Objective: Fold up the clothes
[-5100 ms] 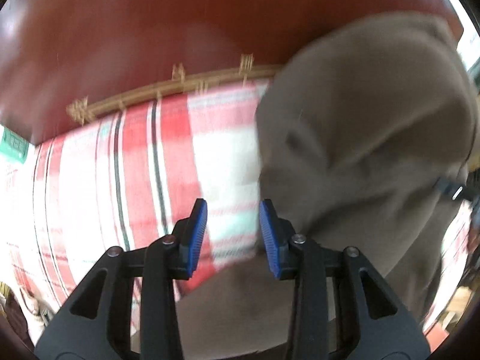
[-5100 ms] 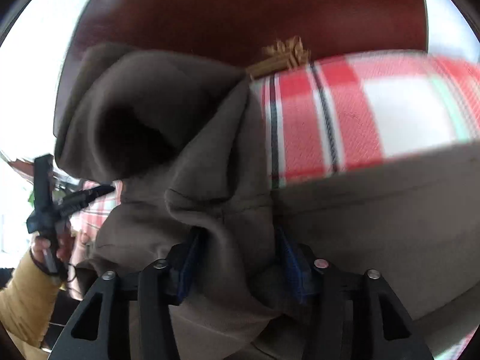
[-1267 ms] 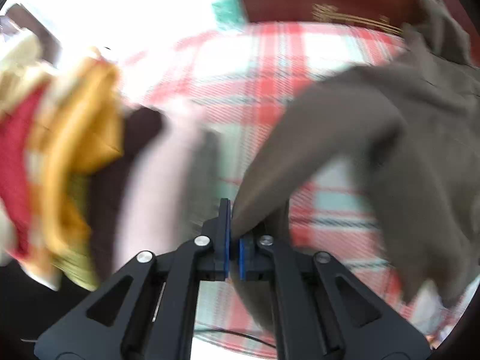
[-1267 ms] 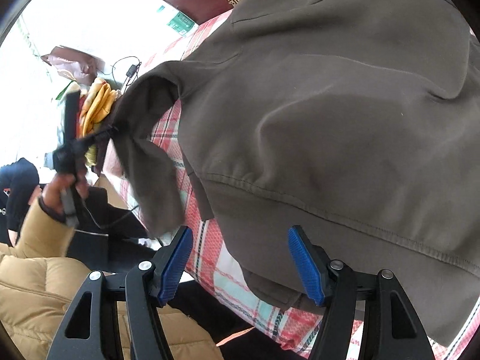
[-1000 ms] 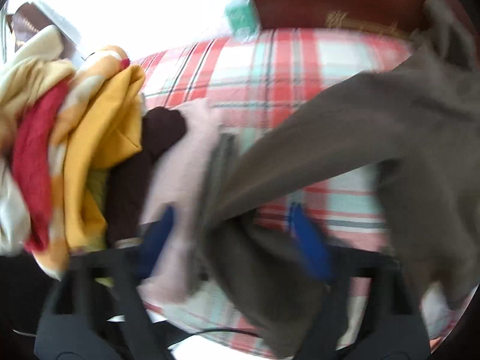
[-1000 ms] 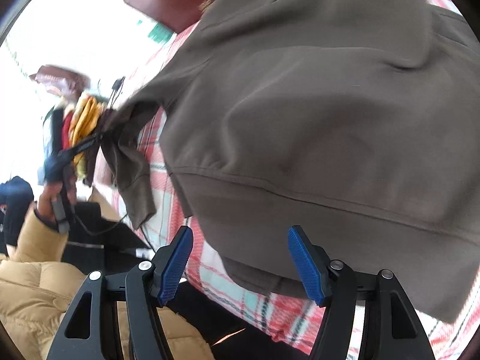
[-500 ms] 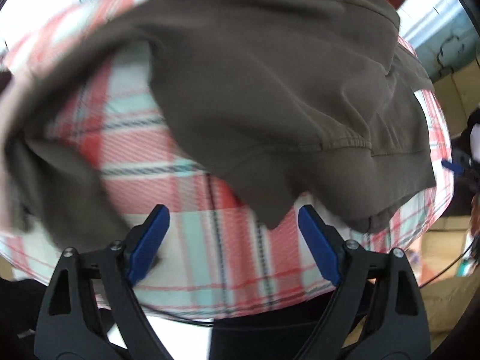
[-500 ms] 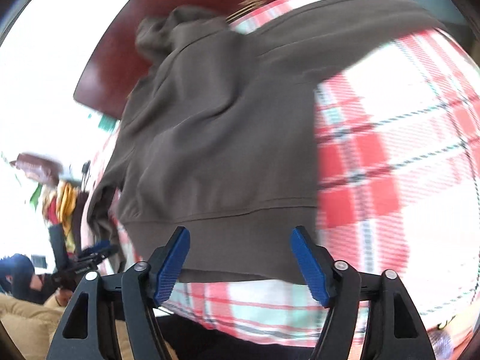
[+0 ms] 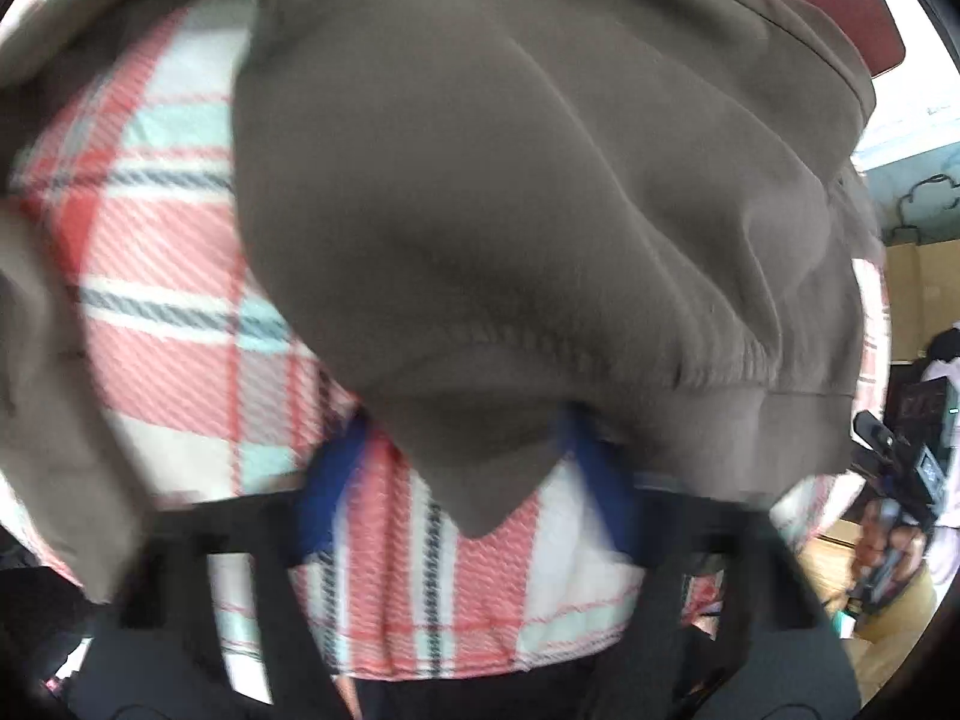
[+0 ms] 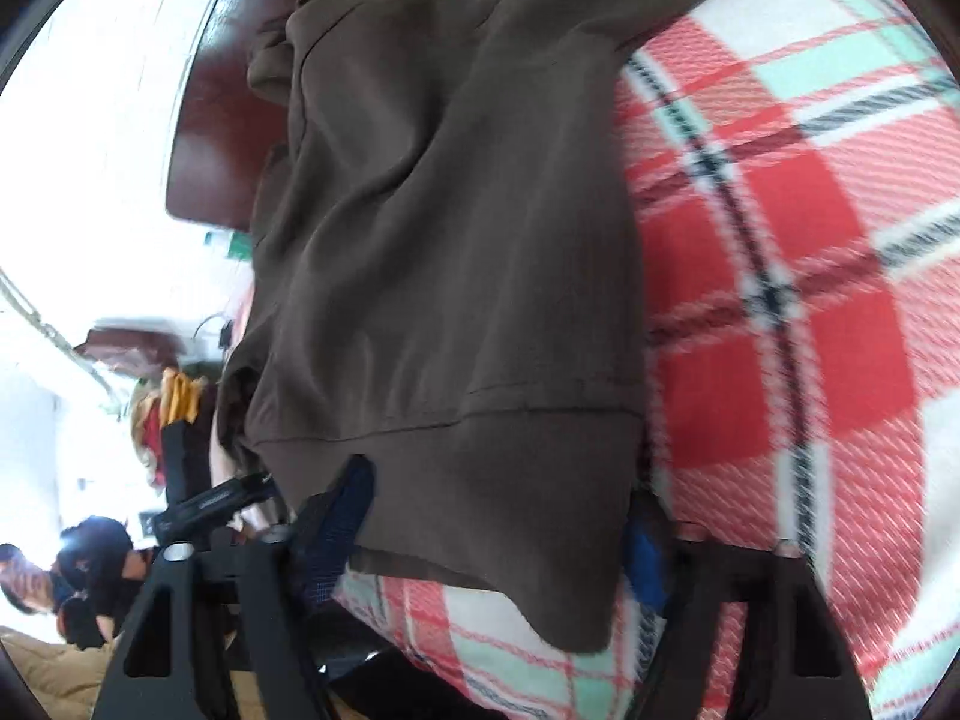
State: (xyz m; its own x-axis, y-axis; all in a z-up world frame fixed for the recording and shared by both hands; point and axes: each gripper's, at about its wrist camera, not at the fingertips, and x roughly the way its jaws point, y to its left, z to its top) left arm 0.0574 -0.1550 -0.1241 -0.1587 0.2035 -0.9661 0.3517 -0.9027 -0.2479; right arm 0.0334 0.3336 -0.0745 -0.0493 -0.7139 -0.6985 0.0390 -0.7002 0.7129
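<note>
Red, white and mint plaid blanket (image 10: 810,276) covered the bed and carried the work. A dark wooden headboard (image 10: 210,138) stood beyond it. The brown sweatshirt (image 10: 456,240) lay spread on the blanket, collar toward the headboard, ribbed hem toward both cameras. No container was visible; a heap of yellow and red garments (image 10: 171,414) lay loose at the far left of the right wrist view. The left hand-held gripper (image 9: 468,492) was closing, one hem corner lying between its blurred blue pads, not yet pinched. The right hand-held gripper (image 10: 498,534) was closing likewise, its jaws straddling the hem band at the other corner, pads not visibly pressing.
</note>
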